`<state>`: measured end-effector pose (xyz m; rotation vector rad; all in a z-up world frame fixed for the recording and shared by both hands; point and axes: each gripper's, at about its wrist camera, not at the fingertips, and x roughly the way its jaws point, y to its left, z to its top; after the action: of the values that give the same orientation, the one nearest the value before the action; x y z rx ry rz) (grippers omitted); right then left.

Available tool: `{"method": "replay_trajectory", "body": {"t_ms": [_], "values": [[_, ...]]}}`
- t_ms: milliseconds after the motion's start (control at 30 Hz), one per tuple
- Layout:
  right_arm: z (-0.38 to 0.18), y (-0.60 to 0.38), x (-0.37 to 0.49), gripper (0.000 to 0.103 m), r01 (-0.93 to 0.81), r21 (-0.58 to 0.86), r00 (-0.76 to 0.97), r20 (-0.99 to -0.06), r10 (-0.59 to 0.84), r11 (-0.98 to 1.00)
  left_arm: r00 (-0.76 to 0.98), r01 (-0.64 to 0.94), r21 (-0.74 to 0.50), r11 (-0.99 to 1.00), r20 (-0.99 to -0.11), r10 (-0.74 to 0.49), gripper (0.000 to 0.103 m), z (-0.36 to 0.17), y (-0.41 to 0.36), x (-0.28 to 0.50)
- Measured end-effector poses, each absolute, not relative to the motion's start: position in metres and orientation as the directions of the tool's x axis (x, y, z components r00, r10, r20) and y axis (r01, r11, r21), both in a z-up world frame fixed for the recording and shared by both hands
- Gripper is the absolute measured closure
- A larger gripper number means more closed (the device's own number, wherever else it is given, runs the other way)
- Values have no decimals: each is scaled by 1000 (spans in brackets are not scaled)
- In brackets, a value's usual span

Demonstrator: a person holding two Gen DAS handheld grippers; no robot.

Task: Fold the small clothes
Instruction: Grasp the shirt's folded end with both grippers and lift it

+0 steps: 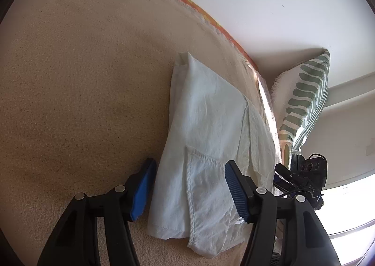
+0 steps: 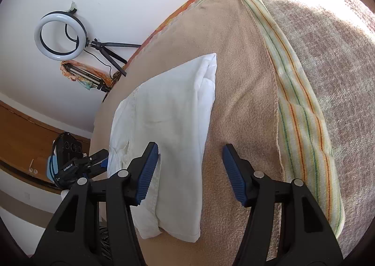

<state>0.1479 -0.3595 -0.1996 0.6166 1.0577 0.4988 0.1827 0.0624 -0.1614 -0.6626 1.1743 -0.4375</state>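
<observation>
1. Folded white cotton garment (image 1: pixel 211 139) lies flat on the tan woollen blanket (image 1: pixel 82 78), near its edge
2. Left gripper (image 1: pixel 189 186) hangs over the near end – blue pads apart, gripping nothing
3. Right gripper (image 2: pixel 189 172) likewise spread and empty – one pad above the cloth, the other over bare blanket

A sunlit bedroom corner, seen from my two wrist cameras.

I see a tan blanket (image 1: pixel 82 78) spread over the bed, plain white walls (image 1: pixel 257 8) behind, and a green-striped pillow (image 1: pixel 307 92) propped at the far right. A ring light (image 2: pixel 59 35) on a small tripod leans at the far left; a striped blanket (image 2: pixel 302 106) lies in strong sun on the right.
</observation>
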Motion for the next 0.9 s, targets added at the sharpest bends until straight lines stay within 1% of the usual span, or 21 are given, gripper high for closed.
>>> {"method": "replay_trajectory", "body": {"t_ms": [67,133,233,300,333,367,400,433,467,533,667,900], "values": [[-199,-356,152,42,-91,679,403,-643,651,728,336,-19,-674,739,-700,-630,46,-161,58,187],[-198,-352,155,42,-98,679,401,-642,654,727,330,-7,-664,748,-707,-625,48,-160,51,191],[-198,-343,159,49,-113,680,383,-643,663,724,338,17,-629,777,-728,-597,50,-157,41,193],[-198,-335,160,50,-127,661,378,-657,652,739,339,21,-612,790,-739,-582,57,-157,37,194],[-197,-333,160,54,-132,652,379,-663,646,747,342,20,-604,797,-745,-573,65,-156,36,193],[-195,-331,161,61,-135,645,378,-668,641,752,345,21,-599,801,-747,-568,70,-156,35,193],[-194,-330,161,64,-134,636,379,-676,632,760,349,23,-598,801,-746,-567,72,-155,34,193],[-193,-329,160,71,-133,627,382,-682,623,768,357,29,-593,805,-746,-562,78,-154,33,191],[-191,-328,160,76,-136,620,386,-686,617,773,365,40,-581,813,-749,-553,81,-151,31,190],[-184,-324,158,81,-153,597,400,-691,602,788,385,65,-555,829,-753,-534,85,-144,28,186],[-167,-314,149,87,-188,534,440,-705,557,824,424,112,-517,849,-747,-511,89,-128,20,177],[-139,-294,135,89,-236,470,494,-695,522,850,473,162,-482,861,-728,-496,90,-107,19,164]]}}
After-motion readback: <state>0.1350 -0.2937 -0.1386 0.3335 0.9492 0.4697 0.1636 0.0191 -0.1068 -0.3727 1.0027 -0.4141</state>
